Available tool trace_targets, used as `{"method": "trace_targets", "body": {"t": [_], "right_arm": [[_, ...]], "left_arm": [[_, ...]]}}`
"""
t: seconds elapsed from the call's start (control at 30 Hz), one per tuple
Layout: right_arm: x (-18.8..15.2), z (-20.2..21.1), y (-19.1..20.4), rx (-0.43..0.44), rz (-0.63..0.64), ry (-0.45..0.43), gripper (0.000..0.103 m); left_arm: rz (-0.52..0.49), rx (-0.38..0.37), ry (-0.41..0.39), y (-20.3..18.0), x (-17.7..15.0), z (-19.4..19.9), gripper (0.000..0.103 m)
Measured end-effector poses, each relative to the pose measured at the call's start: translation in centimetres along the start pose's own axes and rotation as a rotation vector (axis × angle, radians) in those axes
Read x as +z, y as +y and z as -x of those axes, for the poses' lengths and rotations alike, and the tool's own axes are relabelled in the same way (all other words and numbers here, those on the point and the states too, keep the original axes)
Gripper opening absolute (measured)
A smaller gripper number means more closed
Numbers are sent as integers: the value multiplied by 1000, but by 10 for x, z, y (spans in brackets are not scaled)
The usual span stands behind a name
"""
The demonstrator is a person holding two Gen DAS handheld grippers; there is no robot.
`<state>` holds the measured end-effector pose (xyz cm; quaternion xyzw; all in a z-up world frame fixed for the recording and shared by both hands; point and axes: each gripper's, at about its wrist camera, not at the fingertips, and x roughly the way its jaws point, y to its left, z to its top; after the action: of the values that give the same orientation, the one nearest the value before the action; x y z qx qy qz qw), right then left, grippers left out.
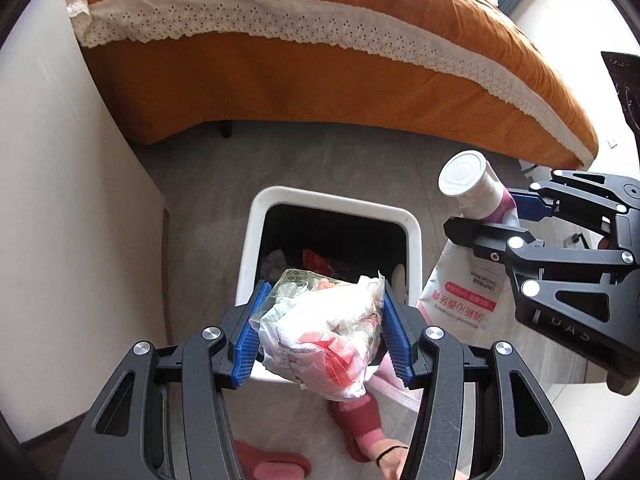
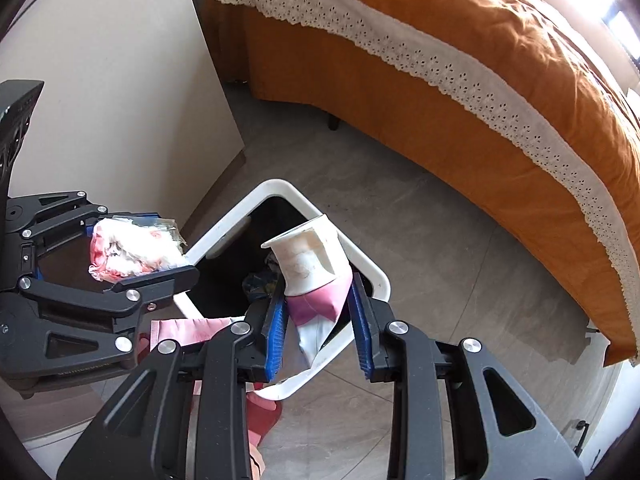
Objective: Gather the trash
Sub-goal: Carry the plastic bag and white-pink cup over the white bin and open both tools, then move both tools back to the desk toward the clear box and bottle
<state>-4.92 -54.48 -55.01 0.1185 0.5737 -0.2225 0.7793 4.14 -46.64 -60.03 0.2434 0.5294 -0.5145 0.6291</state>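
My left gripper (image 1: 322, 330) is shut on a crumpled clear plastic bag of white and red wrappers (image 1: 324, 332), held over the near rim of a white trash bin (image 1: 332, 200) with a black liner. The bin holds some trash. My right gripper (image 2: 320, 320) is shut on a white and pink toothpaste tube (image 2: 316, 280), cap end up, above the bin (image 2: 372, 276). The tube also shows in the left wrist view (image 1: 468, 188) to the right of the bin, and the bag in the right wrist view (image 2: 136, 252) to the left.
A bed with an orange cover and white lace trim (image 1: 320, 60) stands behind the bin. A white cabinet side (image 1: 60, 200) is on the left. The floor is grey tile (image 2: 440, 260). The person's feet in red slippers (image 1: 360, 420) are below the bin.
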Motion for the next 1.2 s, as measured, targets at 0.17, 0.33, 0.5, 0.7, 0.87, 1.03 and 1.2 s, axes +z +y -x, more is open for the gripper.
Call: {"method": "trace_targets", "body": {"t": [0.17,0.33,0.5,0.7,0.87,1.03,1.2], "right_arm": [[-3,-20,-5,-133,3,32,89],[-3,-14,-36,-57,-166,43,99],[3,7,-40,-56,-202,28,99],[12,53,-27,-55,-158,-5,99],[19,107,-18,-50,-132,-44,99],[23,173,-15,-29,-119,-103,99],[38,259,-7,-17,-72,-230,99]], "left_arm": [[37,33,29,13,-3,-18,98],[79,36,35,22,-5,-9,98],[60,54,30,14,1,12,98],[14,78,1,-2,11,61,98],[-2,108,-40,-23,16,122,98],[21,127,-101,-48,13,200,98],[88,190,-200,-71,11,288,98]]}}
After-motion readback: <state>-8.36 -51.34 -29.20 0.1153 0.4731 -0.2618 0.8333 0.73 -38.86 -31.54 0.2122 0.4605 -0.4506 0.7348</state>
